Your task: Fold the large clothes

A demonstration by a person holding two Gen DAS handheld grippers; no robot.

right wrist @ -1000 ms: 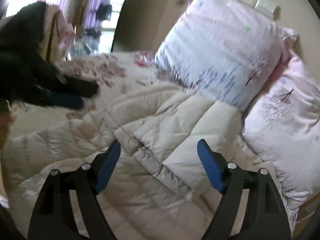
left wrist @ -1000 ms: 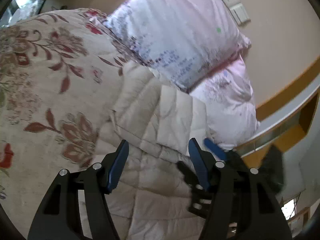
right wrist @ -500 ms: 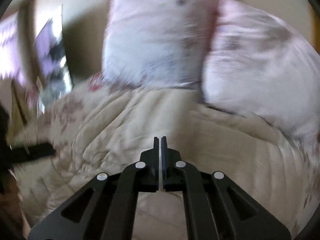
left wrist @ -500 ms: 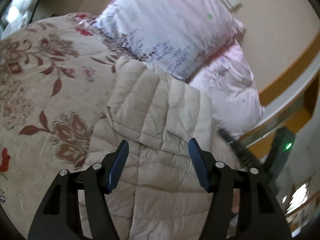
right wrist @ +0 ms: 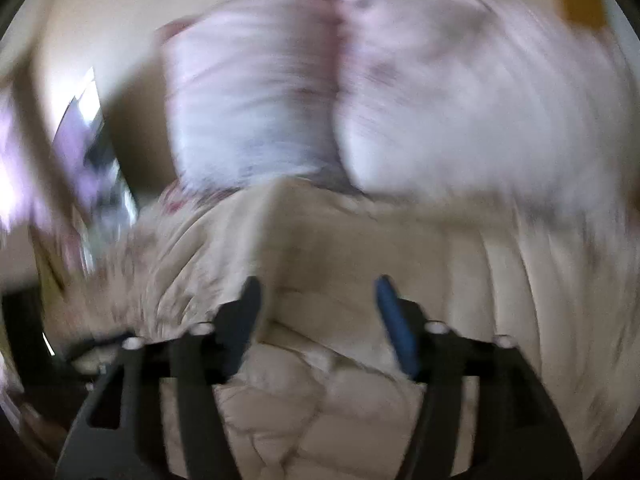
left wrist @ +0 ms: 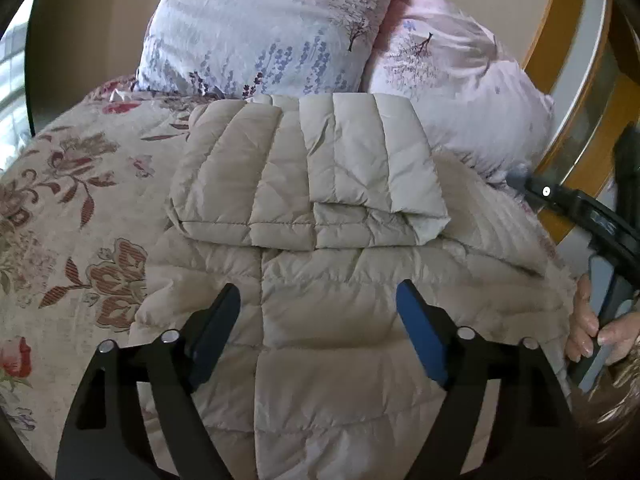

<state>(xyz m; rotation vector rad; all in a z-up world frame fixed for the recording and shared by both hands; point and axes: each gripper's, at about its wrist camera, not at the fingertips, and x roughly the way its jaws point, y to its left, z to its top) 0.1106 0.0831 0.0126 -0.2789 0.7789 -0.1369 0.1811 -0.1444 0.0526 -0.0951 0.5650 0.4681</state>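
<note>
There are no words, numbers or signs to read in either view. The two pillows [left wrist: 272, 28] have only pictures of little trees and purple flowers on them, and the bed cover [left wrist: 80, 184] has only red and brown flowers. The right wrist view is too blurry to read anything at all.
</note>
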